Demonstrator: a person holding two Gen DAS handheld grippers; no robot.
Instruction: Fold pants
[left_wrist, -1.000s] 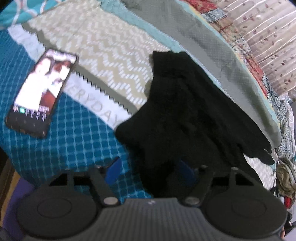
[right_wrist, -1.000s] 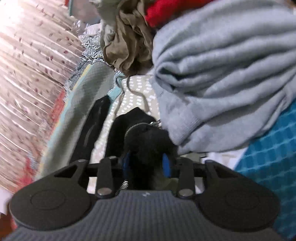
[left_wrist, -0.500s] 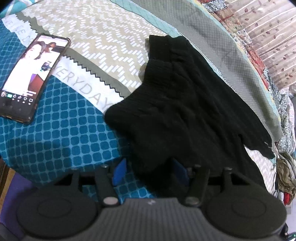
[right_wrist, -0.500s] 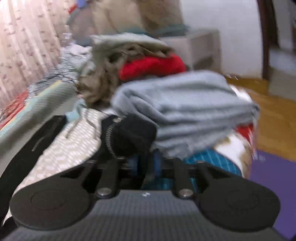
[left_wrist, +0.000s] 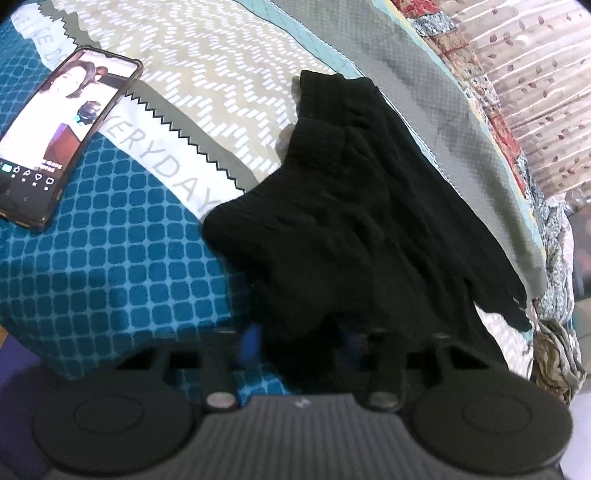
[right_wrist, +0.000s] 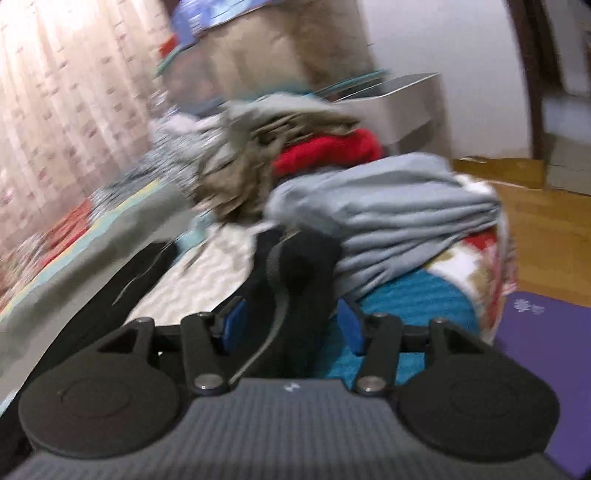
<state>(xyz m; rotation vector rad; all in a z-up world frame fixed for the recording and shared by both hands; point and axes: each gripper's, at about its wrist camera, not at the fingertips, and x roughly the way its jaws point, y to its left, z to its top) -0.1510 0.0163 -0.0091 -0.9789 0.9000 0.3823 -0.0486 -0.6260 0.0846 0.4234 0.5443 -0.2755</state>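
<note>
Black pants lie spread on the patterned bedspread, ribbed cuffs toward the far side. My left gripper has its blue pads around the near edge of the pants, jaws narrowed on a thick bunch of fabric. In the right wrist view the pants' zippered end stands bunched up between my right gripper's blue pads, which stand apart on either side of it. The view is motion-blurred.
A phone with a lit screen lies on the bedspread at left. A pile of clothes with a grey garment and a red one sits beyond the right gripper. A purple mat and wooden floor lie right.
The right gripper's pads have spread apart from a tight pinch on the pants, and it swung upward and right. The left gripper's pads closed in on the pants' near edge.
</note>
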